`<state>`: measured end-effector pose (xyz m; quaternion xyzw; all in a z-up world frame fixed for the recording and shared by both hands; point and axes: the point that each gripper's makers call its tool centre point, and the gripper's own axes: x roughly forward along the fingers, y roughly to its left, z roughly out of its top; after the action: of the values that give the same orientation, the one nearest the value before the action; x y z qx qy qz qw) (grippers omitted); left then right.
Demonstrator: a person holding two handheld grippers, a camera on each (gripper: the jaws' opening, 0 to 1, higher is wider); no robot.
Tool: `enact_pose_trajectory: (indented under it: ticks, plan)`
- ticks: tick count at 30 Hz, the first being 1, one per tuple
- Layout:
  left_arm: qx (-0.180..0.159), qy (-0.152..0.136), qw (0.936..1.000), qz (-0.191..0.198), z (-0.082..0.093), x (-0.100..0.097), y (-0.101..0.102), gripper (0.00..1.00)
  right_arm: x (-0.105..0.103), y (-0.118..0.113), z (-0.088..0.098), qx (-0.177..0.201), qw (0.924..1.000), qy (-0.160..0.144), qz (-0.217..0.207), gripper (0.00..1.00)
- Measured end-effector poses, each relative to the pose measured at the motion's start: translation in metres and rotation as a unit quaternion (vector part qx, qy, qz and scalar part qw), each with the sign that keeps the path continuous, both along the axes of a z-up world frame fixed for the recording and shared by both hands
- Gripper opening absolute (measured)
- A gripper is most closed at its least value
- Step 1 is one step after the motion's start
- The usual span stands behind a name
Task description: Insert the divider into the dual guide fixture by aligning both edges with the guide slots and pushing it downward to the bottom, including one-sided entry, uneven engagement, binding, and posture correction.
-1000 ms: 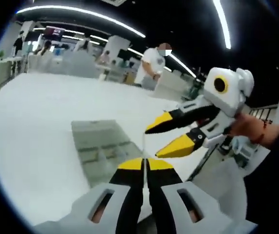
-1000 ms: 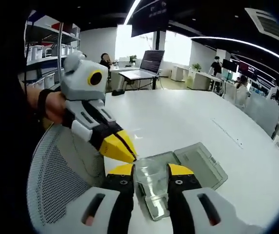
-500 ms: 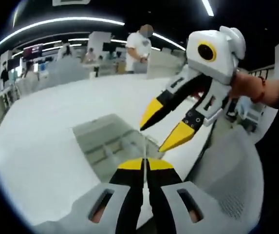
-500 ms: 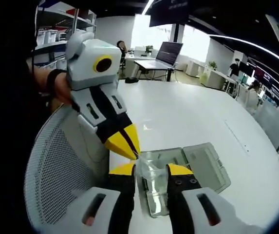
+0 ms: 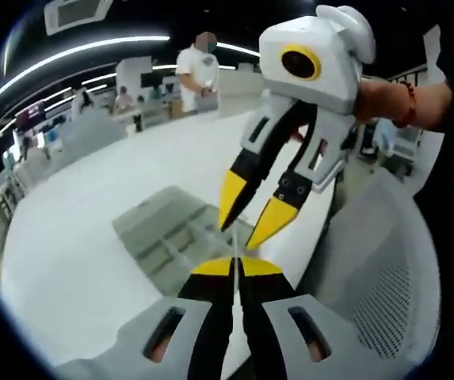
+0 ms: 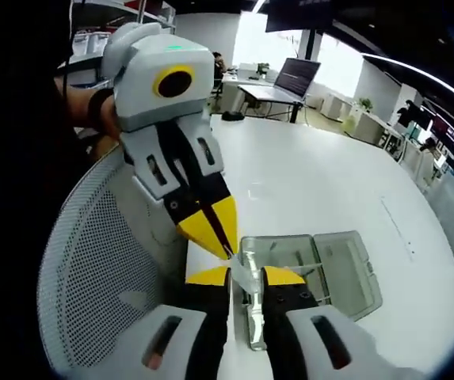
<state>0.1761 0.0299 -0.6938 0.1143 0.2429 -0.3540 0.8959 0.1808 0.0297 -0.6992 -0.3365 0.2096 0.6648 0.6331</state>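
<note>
Both tools pinch what looks like the clear divider (image 6: 242,273), left tool (image 5: 235,267) shut, right tool (image 6: 246,277) narrowly parted, above the open fixture (image 6: 322,265) at two o'clock; next, square both edges to the slots.

Readable text: I find none in either view.
Dark wall screen (image 5: 30,116): I see it lit, too blurred to read.
Open laptop screen (image 6: 299,77): I make out no characters.
</note>
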Motion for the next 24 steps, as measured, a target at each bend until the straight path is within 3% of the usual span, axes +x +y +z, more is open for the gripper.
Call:
enact_pose_trajectory:
  ticks: [3,8,15,19,21,23,24]
  plan:
    - [0.018,-0.009,0.9998,-0.008,-0.001,-0.001,0.000,0.00,-0.003,-0.001,-0.005,-0.014,0.9998,-0.004,0.014,0.07]
    - [0.019,-0.012,0.9996,-0.016,0.000,-0.001,-0.001,0.00,-0.003,0.000,-0.006,-0.014,0.9998,-0.007,0.016,0.05]
    - [0.026,-0.041,0.9979,-0.042,0.007,-0.003,-0.004,0.00,-0.004,-0.003,-0.004,-0.011,0.9996,-0.003,0.024,0.02]
    - [0.023,-0.055,0.9965,-0.059,0.012,-0.004,-0.005,0.00,-0.006,-0.004,-0.004,-0.010,0.9993,0.010,0.035,0.07]
    - [0.007,-0.061,0.9961,-0.063,0.018,-0.004,-0.008,0.00,-0.004,-0.005,-0.004,-0.014,0.9992,0.001,0.038,0.11]
    - [0.008,-0.061,0.9957,-0.070,0.019,-0.004,-0.009,0.00,-0.004,-0.005,-0.003,-0.010,0.9990,-0.003,0.043,0.03]
    - [0.014,-0.063,0.9954,-0.070,0.018,-0.004,-0.008,0.00,-0.004,-0.005,-0.003,-0.011,0.9990,-0.004,0.044,0.04]
